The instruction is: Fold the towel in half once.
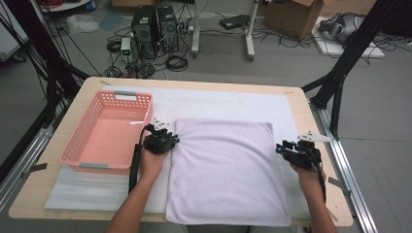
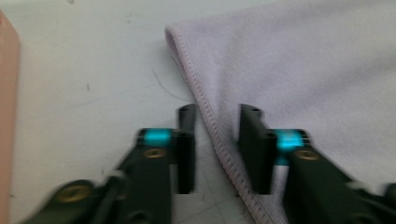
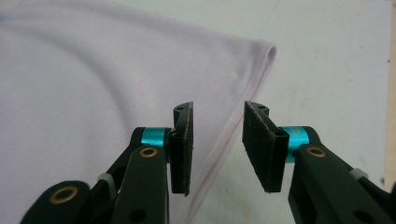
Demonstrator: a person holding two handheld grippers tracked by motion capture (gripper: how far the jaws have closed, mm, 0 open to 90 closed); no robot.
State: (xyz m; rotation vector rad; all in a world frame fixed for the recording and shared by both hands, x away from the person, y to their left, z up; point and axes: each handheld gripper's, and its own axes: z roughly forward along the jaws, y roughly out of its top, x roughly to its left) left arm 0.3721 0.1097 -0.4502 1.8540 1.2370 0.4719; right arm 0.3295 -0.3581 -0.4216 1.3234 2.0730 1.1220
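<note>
A light wooden table point(image 1: 311, 126) topped with a white mat stands in a workshop with computer towers and cables on the floor beyond; at its left sits an empty pink plastic basket point(image 1: 108, 131). Just right of the basket, the left gripper point(image 1: 163, 141) has its jaws parted astride the stitched left edge of the flat pale lilac towel point(image 1: 226, 170), gripping nothing yet. At the towel's right edge the right gripper point(image 1: 286, 148) likewise stands open over the hem near the far corner, so I judge that folding has not begun: both edges remain to be pinched and lifted.
</note>
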